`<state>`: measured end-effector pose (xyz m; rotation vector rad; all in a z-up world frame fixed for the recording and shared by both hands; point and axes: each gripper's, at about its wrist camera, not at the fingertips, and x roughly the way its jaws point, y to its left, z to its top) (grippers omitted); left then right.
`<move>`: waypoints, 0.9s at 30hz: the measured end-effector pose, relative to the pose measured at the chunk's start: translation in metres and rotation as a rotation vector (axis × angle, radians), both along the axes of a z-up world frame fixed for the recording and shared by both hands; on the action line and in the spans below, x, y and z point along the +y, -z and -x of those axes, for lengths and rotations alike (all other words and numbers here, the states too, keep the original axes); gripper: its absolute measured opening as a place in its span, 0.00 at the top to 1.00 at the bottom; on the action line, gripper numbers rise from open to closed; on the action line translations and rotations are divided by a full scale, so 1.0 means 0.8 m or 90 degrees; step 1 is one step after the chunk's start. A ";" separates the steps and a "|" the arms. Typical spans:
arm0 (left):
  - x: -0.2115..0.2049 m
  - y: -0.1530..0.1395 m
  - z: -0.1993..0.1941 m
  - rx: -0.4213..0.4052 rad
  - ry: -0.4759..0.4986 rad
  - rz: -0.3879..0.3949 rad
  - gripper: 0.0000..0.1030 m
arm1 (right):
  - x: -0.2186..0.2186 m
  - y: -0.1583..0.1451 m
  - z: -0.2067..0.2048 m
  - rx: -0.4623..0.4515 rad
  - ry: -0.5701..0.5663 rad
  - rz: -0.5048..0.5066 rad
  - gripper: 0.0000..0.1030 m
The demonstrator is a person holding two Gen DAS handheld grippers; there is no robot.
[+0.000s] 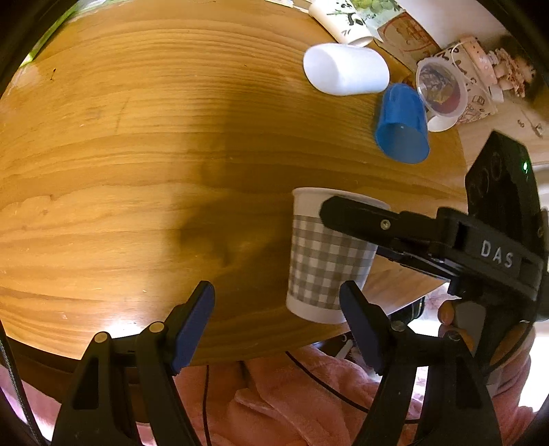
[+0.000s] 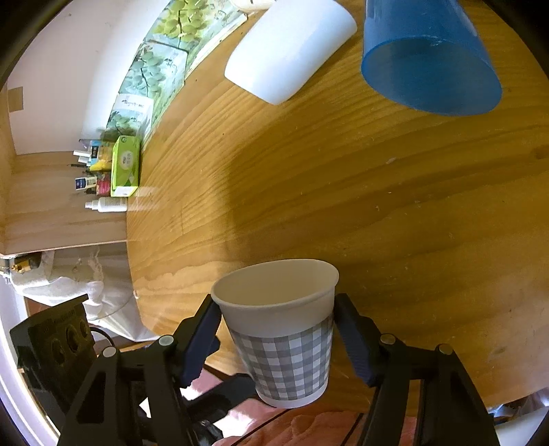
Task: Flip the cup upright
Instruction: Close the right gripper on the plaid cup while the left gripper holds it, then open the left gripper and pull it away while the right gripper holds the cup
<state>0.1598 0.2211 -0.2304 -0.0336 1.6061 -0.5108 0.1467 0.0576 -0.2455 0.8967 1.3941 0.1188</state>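
A grey-and-white checked paper cup (image 2: 284, 339) sits between my right gripper's fingers (image 2: 278, 339), mouth tilted up and away from the camera, held above the near edge of the round wooden table (image 2: 377, 206). The blue pads press its sides. In the left wrist view the same cup (image 1: 326, 260) hangs at the table edge with one right finger (image 1: 357, 212) across its rim. My left gripper (image 1: 276, 324) is open and empty, just left of and below the cup. A blue cup (image 1: 403, 125) and a white cup (image 1: 346, 70) lie on their sides farther back.
Panda-print cup (image 1: 346, 20), a clear-lidded patterned cup (image 1: 446, 89) and small clutter stand at the table's far right. A shelf with a green tissue pack (image 2: 125, 166) and bottles lies beyond the table. Pink cloth (image 1: 291, 405) lies below the near edge.
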 end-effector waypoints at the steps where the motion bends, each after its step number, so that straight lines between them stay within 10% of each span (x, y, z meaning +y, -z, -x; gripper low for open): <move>1: 0.002 -0.001 -0.002 0.000 0.000 0.002 0.24 | 0.001 -0.001 0.001 -0.002 0.007 0.005 0.35; 27: 0.029 -0.041 -0.027 -0.084 0.091 0.029 0.24 | 0.039 -0.071 0.059 -0.299 0.082 0.346 0.36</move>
